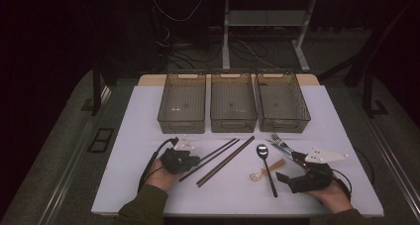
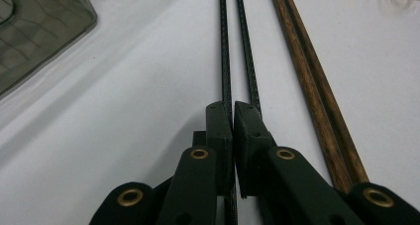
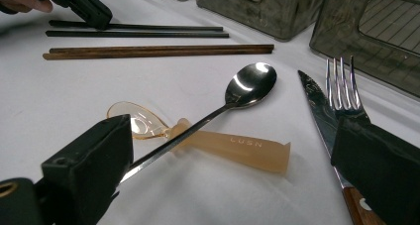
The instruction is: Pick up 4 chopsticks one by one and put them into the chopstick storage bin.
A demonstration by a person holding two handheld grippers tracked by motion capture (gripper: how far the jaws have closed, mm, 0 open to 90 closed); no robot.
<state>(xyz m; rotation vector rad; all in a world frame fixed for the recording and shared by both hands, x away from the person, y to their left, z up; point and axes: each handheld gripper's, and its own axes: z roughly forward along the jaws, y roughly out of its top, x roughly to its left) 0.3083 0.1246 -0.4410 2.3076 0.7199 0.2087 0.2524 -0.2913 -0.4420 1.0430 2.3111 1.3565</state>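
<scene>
My left gripper (image 1: 194, 161) (image 2: 233, 117) lies low on the white table (image 1: 148, 116). Its jaws are shut on the near end of a pair of black chopsticks (image 1: 214, 154) (image 2: 225, 61), one of which runs through the thin slit between the pads. A brown wooden pair (image 1: 229, 160) (image 2: 307, 76) lies just to their right. My right gripper (image 1: 291, 168) (image 3: 233, 131) stands wide open above the cutlery. A metal spoon (image 1: 262, 150) (image 3: 250, 84) passes its handle under one jaw. A knife (image 3: 317, 103) and a fork (image 1: 277, 140) (image 3: 341, 84) lie by the other. An amber plastic spoon (image 1: 261, 173) (image 3: 233, 145) lies between.
Three clear empty bins (image 1: 182, 103) (image 1: 233, 103) (image 1: 282, 102) stand in a row at the back of the table. A corner of one bin (image 2: 34, 31) lies ahead-left of my left gripper. Dark floor, cables and a desk frame (image 1: 225, 31) lie beyond.
</scene>
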